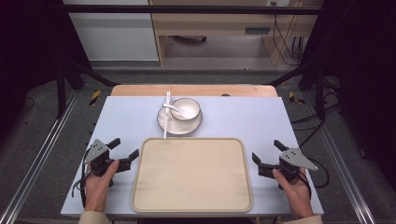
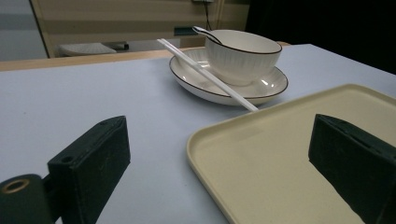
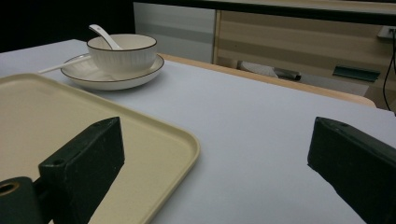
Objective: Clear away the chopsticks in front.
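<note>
While both hands rest near the table's [image 1: 116, 116] front edge, the cream tray [image 1: 191, 175] lies between them, its long front side running close along that edge. Left gripper [image 1: 125, 150] sits just off the tray's left rim, near its far left corner, jaws spread wide with nothing between them; in the left gripper view one jaw hangs over bare table and the other over the tray's flat floor. Right gripper [image 1: 266, 151] mirrors it off the tray's right rim, jaws also released and empty. Beyond the tray's far edge, toward the middle of the table's back edge, a plate [image 1: 166, 122] carries a bowl [image 1: 186, 108] with a spoon [image 1: 171, 107] in it. White chopsticks [image 1: 166, 119] lean across the plate's left rim, their near tips reaching the tray's far edge. Bare table lies open on both sides of the plate, out to the left and right edges.
</note>
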The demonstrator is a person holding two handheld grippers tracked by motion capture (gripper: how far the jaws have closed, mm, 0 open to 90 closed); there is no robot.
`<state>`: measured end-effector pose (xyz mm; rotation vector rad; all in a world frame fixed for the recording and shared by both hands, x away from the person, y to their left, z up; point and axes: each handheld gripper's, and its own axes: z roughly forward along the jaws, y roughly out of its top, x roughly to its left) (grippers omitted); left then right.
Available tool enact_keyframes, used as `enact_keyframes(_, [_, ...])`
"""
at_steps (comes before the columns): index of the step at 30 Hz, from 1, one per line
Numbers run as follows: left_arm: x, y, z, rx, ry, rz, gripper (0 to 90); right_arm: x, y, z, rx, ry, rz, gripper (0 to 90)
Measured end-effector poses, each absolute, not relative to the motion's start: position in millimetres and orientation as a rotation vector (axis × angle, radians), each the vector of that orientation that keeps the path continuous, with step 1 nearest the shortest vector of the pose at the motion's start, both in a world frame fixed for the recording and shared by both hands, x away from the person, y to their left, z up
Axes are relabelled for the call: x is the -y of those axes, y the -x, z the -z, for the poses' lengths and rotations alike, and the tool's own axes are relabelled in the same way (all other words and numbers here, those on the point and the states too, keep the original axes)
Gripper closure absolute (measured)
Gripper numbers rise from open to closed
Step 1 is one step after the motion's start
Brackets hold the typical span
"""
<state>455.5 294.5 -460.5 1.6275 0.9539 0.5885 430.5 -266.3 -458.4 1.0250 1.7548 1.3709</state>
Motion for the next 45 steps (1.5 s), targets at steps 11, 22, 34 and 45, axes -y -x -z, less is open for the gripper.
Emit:
enact_keyframes(11, [-292,-452,454,-0.954,-1.648,-0.624,5.7,263,-428,457,-1.779,-1.006,-1.365,4.0])
enact_keyframes(22, [-291,-453,451,-0.962,-1.651,-0.659,5.4,265,-427,454,-1.761,-1.013,-1.38,3.9])
enact_keyframes(34, [-277,-459,430,-0.946,-1.678,-0.72,5.4,261,-425,455,-1.773,-1.009,-1.36,3.7])
enact_keyframes(45, [-261,-483,405,-0.941,-1.706,-0.75,5.8,266,-426,456,-1.753,-1.031,-1.365,3.6])
